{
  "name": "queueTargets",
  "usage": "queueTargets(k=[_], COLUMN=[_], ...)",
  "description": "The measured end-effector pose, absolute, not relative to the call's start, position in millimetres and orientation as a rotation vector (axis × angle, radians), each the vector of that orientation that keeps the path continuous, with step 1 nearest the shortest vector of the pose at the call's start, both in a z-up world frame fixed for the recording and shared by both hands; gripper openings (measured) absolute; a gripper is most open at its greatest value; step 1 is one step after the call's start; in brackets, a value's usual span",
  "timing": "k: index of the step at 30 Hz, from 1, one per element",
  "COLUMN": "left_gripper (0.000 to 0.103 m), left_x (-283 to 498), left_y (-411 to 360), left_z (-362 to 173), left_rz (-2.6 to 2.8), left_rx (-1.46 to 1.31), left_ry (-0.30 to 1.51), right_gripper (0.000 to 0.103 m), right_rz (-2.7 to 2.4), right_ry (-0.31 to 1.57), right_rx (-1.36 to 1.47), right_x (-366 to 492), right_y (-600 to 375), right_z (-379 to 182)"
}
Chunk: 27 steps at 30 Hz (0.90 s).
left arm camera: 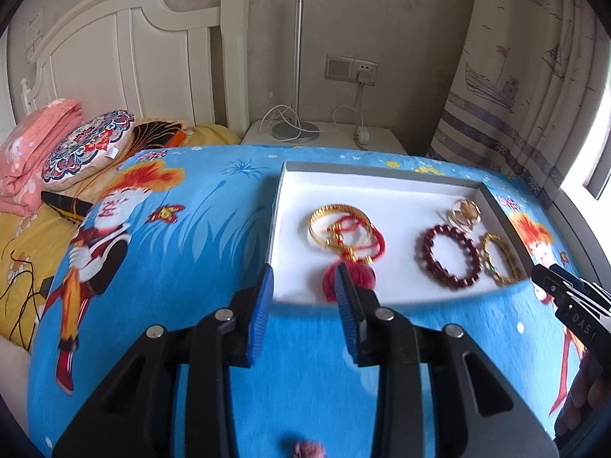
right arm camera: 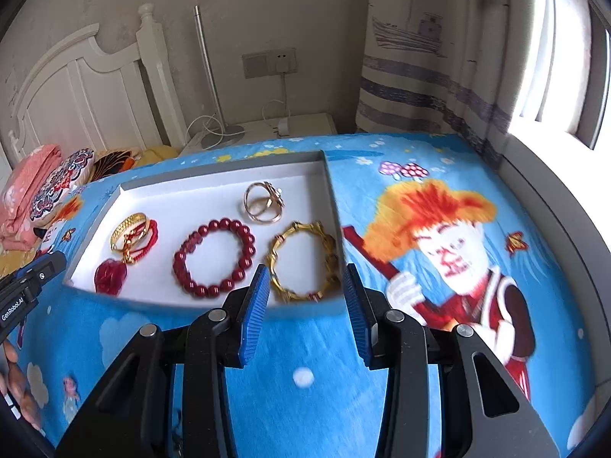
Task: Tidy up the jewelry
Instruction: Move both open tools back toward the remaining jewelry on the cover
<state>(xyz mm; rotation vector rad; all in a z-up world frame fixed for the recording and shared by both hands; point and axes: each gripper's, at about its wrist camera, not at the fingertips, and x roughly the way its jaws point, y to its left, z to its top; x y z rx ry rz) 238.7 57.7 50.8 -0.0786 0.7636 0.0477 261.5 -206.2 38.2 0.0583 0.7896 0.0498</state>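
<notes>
Left hand-held gripper (left arm camera: 305, 286): fingers spread, holding nothing, poised at the tray's (left arm camera: 382, 187) near-left edge before the gold bangles (left arm camera: 336, 225) tangled with a red cord (left arm camera: 366, 244) and red pendant (left arm camera: 357, 280). Bead bracelet (left arm camera: 450, 253) lies mid-tray, gold chain bracelet (right arm camera: 305, 263) at the near-right corner, rose-gold rings (right arm camera: 263, 202) behind it. Right hand-held gripper (right arm camera: 305, 290): spread, empty, aligned on the chain bracelet, likely for pickup. All jewelry rests in the tray on the bed (left arm camera: 198, 206). Only the right view shows the chain bracelet's whole loop
</notes>
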Motion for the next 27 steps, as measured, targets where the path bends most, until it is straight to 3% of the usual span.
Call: queueTargets(k=[17,21,27], left_gripper=[0.041,0.043,0.043], left_x=[140,118,90], left_y=[60,64,60], left_z=[44,38,23], left_rz=[0.047,0.048,0.021], left_rx=[-0.090,-0.093,-0.096], left_ry=[0.765,0.775,0.815], right_gripper=[0.045,0.053,0.053], right_rz=[0.038,0.059,0.048], right_ry=[0.767,0.767,0.775], right_rx=[0.070,0.060,0.025], right_x=[156,129,100], right_y=[-238,-237,-229], right_z=[36,32,18])
